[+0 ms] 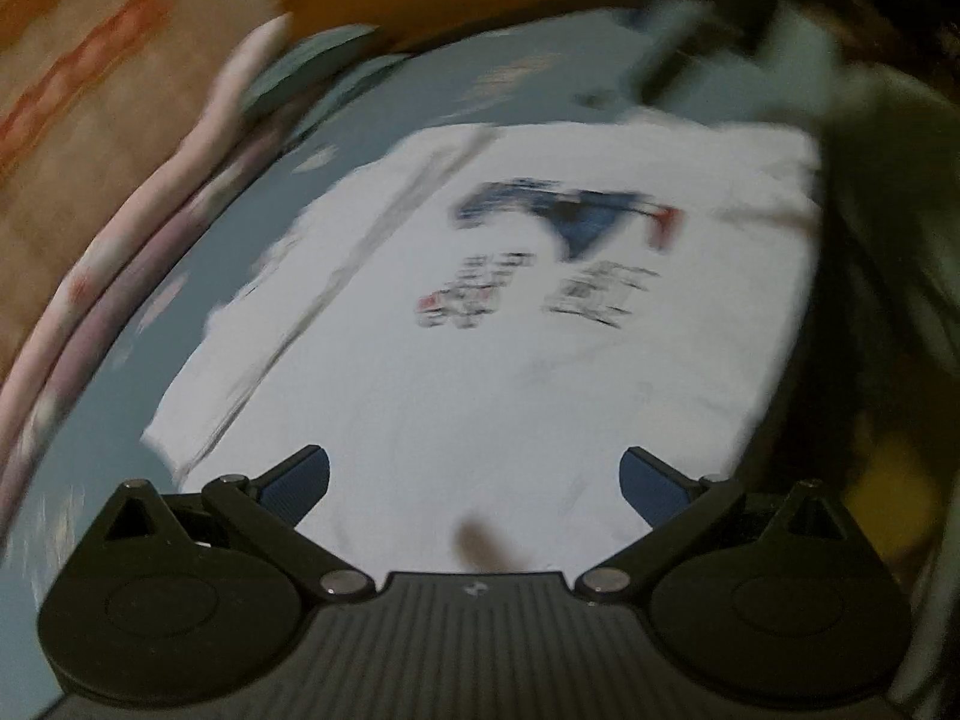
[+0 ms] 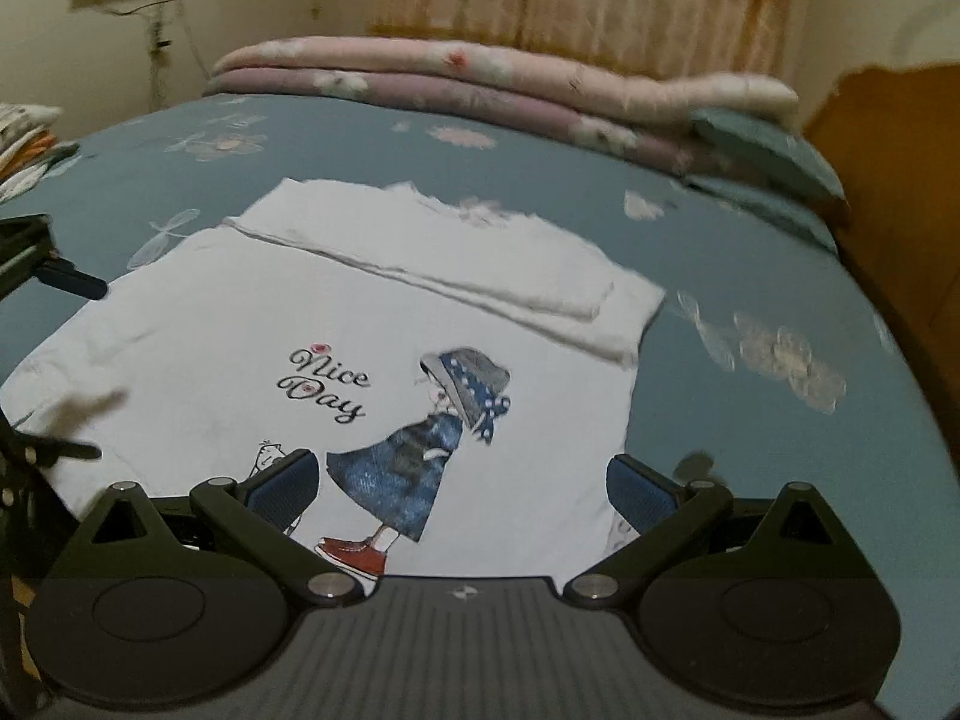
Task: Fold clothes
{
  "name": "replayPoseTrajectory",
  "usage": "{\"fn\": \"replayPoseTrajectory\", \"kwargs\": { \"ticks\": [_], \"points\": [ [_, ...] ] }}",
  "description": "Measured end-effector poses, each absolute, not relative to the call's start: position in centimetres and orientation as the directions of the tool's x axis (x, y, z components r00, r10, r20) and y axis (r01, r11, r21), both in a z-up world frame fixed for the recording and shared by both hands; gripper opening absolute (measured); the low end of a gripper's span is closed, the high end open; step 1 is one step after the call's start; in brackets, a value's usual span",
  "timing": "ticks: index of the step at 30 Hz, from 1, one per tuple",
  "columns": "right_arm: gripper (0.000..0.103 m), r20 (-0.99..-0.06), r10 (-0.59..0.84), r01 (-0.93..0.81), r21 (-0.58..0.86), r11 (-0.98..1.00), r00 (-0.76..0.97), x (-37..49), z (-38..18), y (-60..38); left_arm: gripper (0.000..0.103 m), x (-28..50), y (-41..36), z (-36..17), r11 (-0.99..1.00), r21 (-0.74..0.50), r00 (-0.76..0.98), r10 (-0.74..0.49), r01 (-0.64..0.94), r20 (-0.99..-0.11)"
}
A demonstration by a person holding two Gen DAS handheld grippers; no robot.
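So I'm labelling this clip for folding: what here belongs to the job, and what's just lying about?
Job:
white T-shirt, one side already folded in
left claw, open
right claw, open

Lying about:
quilts at the far edge
pillow
clothes pile
bedsheet underneath

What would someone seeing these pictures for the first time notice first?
The white T-shirt spread flat in the middle of the blue flowered bedsheet, printed with "Nice Day" and a girl in a blue dress, one side already folded inward. Both the left tool and the right tool hover open over it, holding nothing. Behind, folded pink and lilac quilts lie stacked along the bed's far edge.
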State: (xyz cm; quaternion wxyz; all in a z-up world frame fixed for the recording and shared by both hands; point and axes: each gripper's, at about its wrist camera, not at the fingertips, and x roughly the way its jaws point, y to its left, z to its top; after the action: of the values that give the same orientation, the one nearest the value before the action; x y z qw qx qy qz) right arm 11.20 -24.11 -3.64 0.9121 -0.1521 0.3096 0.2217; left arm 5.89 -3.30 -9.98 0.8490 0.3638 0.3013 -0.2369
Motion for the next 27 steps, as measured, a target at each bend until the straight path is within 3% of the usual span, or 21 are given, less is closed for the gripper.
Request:
{"fn": "replayPoseTrajectory", "kwargs": {
  "ticks": [6,11,27],
  "points": [
    [0.103,-0.659,0.309,-0.554,-0.196,0.809,0.685,10.5,-4.2,-23.6,0.102,4.0,-7.0,-12.1,0.487,0.486,0.656,-0.278,0.726,-0.702],
    [0.103,-0.668,0.313,-0.554,-0.179,0.813,0.675,9.4,-4.8,-23.9,0.102,4.3,-9.1,-13.8,0.453,0.521,0.668,-0.268,0.723,-0.694],
    [0.103,-0.635,0.36,-0.565,-0.147,0.812,0.683,7.9,-4.0,-24.9,0.102,5.7,-8.3,-11.5,0.445,0.592,0.727,-0.243,0.671,-0.642]
  ]
}}
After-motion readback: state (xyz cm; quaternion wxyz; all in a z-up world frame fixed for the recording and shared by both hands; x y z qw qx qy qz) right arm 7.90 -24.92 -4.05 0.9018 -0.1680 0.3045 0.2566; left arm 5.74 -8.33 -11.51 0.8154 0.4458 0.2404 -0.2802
